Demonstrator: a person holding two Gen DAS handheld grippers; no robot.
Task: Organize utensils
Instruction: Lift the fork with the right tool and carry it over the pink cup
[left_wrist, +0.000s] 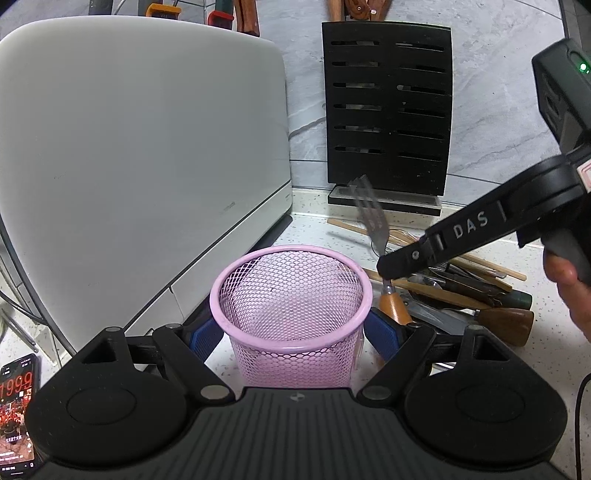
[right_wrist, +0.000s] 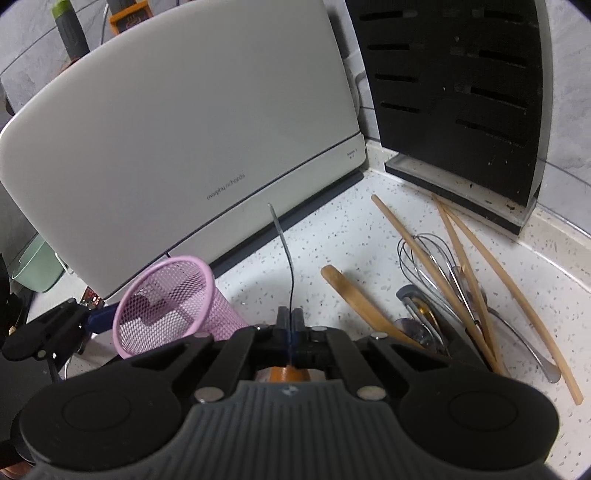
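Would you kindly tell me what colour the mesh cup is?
The mesh cup is pale pink, clearest in the left wrist view.

A large white appliance (right_wrist: 192, 122) is standing on the speckled white tabletop (right_wrist: 332, 236), its branded side facing the right wrist view. A black slotted knife block (left_wrist: 386, 107) is standing upright against the grey tiled wall (left_wrist: 491, 110), just beside the appliance's far corner, and is resting on a pale base. Wooden handles (left_wrist: 354, 9) are projecting above the block's top edge. A phone (left_wrist: 18, 413) with a lit screen is lying at the lower left of the left wrist view. A pale green container (right_wrist: 37, 266) is sitting beside the appliance's near end.
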